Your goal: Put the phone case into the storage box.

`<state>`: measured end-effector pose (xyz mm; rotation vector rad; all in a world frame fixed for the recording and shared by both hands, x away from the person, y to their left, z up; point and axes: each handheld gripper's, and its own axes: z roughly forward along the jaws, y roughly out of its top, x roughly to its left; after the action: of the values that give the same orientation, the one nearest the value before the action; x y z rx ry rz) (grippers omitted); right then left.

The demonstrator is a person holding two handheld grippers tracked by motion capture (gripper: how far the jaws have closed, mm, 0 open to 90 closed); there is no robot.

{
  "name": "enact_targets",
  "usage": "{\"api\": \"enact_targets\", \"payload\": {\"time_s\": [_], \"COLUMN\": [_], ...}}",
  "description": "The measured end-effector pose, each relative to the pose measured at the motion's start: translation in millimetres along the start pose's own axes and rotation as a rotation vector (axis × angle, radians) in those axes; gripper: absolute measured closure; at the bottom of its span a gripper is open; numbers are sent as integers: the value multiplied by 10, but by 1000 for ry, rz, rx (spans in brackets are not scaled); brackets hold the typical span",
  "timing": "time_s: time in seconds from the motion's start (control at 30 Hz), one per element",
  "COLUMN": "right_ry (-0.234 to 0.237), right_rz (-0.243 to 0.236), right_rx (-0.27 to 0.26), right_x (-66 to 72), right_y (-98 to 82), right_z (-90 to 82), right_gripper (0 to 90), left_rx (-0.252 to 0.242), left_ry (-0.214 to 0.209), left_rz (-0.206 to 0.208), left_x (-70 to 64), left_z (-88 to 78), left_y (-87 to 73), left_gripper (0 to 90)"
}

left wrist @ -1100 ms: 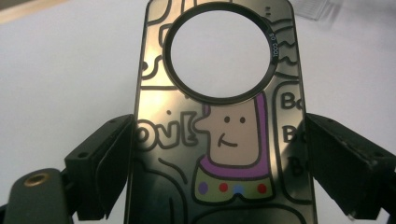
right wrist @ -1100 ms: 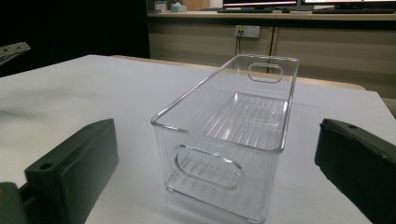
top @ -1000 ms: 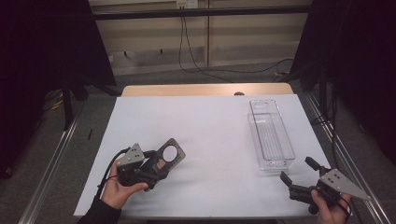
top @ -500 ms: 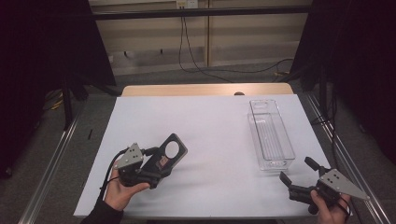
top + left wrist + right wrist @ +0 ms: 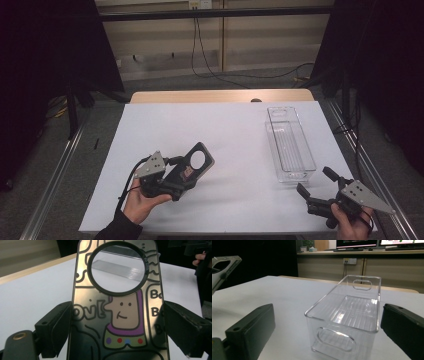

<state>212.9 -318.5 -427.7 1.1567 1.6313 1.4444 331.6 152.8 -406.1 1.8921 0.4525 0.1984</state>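
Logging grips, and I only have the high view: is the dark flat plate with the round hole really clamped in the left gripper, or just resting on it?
Observer: Clamped. In the left gripper view, the left gripper has its jaws pressing both long edges of the dark metallic plate.
Operator: Anything printed on it?
Observer: A cartoon figure with a purple collar and a row of coloured dots.
Operator: And the right gripper?
Observer: The right gripper has its jaws wide apart with nothing between them. The clear plastic bin stands empty on the white table ahead.
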Motion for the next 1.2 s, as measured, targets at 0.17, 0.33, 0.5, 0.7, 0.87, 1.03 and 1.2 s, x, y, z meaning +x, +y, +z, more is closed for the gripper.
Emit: {"api": "enact_targets", "payload": {"time_s": [0.17, 0.33, 0.5, 0.7, 0.87, 1.03, 1.2], "right_ry": [6, 51, 107, 151, 195, 267, 326], "right_rz": [-10, -21, -36, -56, -59, -99, -109], "right_rx": [-2, 12, 23, -18, -24, -30, -18], "right_x": [47, 82, 95, 81, 108, 183, 274], "right_y": [59, 88, 177, 351, 421, 581, 667], "right_z": [29, 70, 138, 275, 410, 545, 673], "right_gripper": [0, 0, 0, 0, 0, 0, 0], "left_rx": [-1, -12, -4, -6, -33, -63, -87], "left_ry": [-36, -68, -86, -113, -130, -136, -139], "left_rz": [19, 26, 46, 61, 60, 63, 69], "left_x": [-50, -82, -85, -70, -69, -64, -74], "left_z": [128, 267, 375, 482, 515, 454, 407], "left_y": [100, 203, 297, 389, 400, 418, 438], "left_gripper": [122, 122, 122, 122, 122, 122, 123]}}
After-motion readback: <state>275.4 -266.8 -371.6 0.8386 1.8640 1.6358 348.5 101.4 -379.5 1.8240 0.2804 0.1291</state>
